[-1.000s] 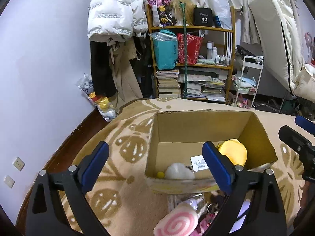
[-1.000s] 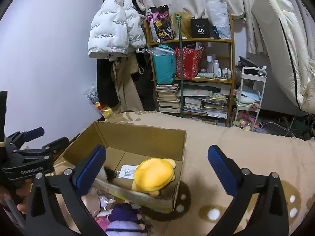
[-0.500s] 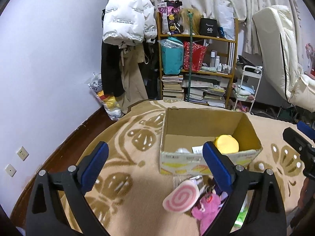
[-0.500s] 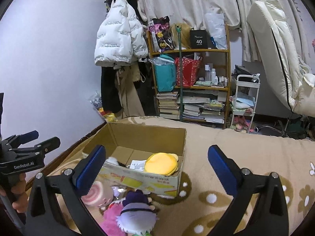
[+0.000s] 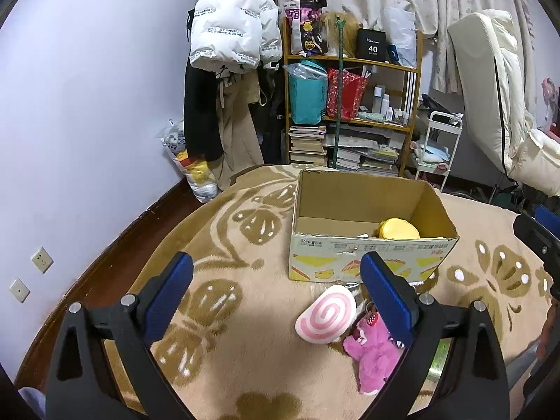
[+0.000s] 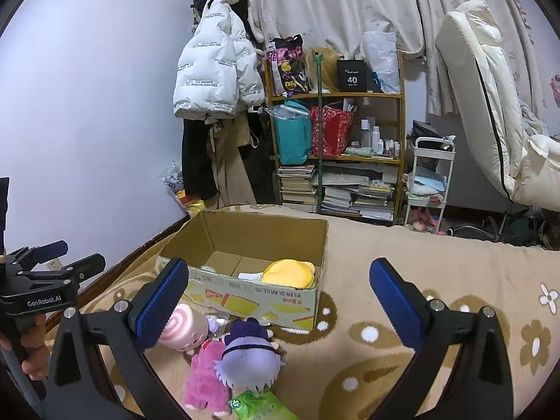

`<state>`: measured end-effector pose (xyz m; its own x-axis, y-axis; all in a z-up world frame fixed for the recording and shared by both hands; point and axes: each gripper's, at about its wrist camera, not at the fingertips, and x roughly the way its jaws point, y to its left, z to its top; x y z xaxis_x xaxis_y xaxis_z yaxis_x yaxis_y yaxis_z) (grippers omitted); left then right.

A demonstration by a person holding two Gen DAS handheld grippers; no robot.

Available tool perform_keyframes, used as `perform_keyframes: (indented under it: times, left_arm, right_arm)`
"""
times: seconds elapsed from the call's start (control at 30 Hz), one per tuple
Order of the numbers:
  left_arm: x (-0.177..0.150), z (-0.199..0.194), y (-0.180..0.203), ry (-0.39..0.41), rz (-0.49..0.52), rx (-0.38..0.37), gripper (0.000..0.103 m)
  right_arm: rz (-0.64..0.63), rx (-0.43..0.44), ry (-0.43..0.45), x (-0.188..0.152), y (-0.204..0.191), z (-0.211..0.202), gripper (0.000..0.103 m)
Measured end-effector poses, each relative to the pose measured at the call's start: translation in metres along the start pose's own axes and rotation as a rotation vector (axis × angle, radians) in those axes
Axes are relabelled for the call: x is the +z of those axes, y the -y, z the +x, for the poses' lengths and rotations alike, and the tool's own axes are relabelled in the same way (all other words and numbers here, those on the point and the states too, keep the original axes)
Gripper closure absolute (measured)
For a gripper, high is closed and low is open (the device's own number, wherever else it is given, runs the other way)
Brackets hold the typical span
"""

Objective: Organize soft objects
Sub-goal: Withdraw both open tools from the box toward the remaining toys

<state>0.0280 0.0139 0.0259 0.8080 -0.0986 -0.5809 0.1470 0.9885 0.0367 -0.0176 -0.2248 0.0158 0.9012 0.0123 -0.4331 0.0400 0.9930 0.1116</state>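
Observation:
An open cardboard box point(image 5: 367, 262) point(image 6: 252, 294) stands on the patterned rug, with a yellow plush point(image 5: 399, 229) point(image 6: 288, 273) inside. In front of it lie a pink swirl roll plush point(image 5: 325, 318) point(image 6: 182, 329), a pink furry plush point(image 5: 371, 357) point(image 6: 204, 374), a purple-haired doll point(image 6: 250, 357) and a green packet point(image 6: 260, 406). My left gripper point(image 5: 276, 294) is open and empty, above the rug left of the toys. My right gripper point(image 6: 280, 297) is open and empty, above the box's front right corner.
A wooden shelf point(image 5: 350, 115) with books, bags and bottles stands at the back. A white jacket point(image 5: 231, 21) hangs on the wall. A white trolley point(image 6: 430, 182) and a folded mattress point(image 6: 490, 105) are at the right. The tan rug point(image 5: 217, 245) reaches left to the wall.
Both grippers have pulled back and up from the box. The box now looks farther away and the toys in front of it have come into view. Both stay open.

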Motion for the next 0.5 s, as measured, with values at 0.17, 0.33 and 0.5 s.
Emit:
perform_keyframes:
  times: [0.17,0.33,0.5]
  left_arm:
    - [-0.004,0.003,0.000,-0.012,0.002,0.007,0.007]
    - [-0.005,0.010,0.003,-0.023,0.014,-0.006,0.007]
    - [-0.007,0.021,0.003,-0.050,0.009,-0.009,0.007]
  right_arm:
    - [0.007,0.004,-0.009,-0.008,0.000,-0.006,0.000]
    - [0.020,0.013,-0.033,-0.011,0.001,0.001,0.000]
    - [0.020,0.004,-0.067,-0.014,0.003,0.012,0.000]
